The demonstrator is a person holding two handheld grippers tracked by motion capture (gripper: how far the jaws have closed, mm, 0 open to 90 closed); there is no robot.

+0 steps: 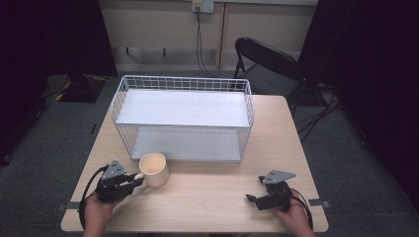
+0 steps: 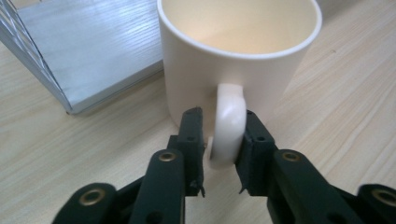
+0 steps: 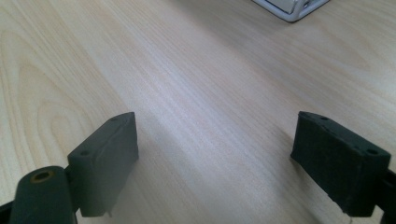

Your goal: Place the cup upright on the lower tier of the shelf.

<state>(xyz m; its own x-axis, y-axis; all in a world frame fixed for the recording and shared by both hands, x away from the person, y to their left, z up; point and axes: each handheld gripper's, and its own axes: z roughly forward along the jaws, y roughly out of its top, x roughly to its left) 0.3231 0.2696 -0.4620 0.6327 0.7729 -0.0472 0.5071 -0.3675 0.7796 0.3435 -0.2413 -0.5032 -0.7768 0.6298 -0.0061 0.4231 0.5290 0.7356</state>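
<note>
left gripper [image 2: 219,140] fingers clenched on handle of cream mug [image 1: 154,169], at 6 o'clock of the wire basket [image 1: 183,85] on desk. lift straight, avoid tilt. right gripper [image 3: 215,158] released.

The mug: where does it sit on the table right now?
In the high view the mug stands upright at the table's front left, just before the wire rack, its handle between the left gripper's jaws.
</note>
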